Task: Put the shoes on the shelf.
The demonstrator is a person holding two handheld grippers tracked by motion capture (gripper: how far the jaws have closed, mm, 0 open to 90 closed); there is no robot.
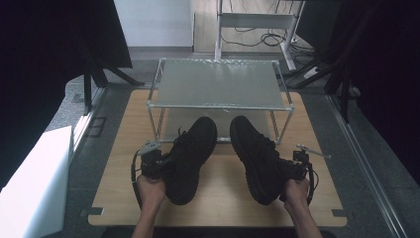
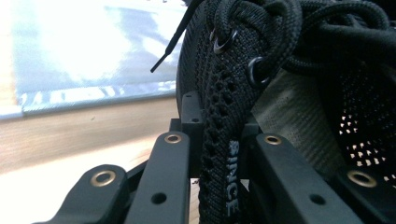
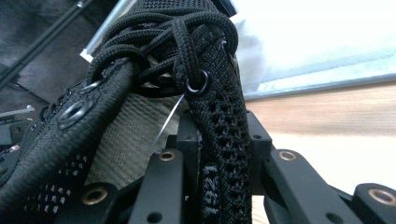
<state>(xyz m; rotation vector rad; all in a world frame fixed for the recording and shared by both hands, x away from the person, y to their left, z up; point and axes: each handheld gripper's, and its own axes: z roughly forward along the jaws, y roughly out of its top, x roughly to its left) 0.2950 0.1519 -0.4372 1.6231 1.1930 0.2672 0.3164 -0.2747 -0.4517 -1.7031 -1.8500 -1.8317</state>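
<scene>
Hands at the near bench [image 1: 119, 198] edge each hold a hand-held gripper: left hand-held gripper [image 1: 150, 159] clamps the left shoe [image 1: 190, 158] collar, right hand-held gripper [image 1: 300, 163] the right shoe [image 1: 255, 156] collar. Knit uppers look soft and light, so the reinforced collar edge likely suits gripping. Beyond stands a wire rack [image 1: 220, 84].

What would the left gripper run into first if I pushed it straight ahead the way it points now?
Likely the metal rack. The left gripper, shut on the left shoe, points forward toward the lower shelf, so the toe would probably reach it first. Depth is hard to judge.
</scene>
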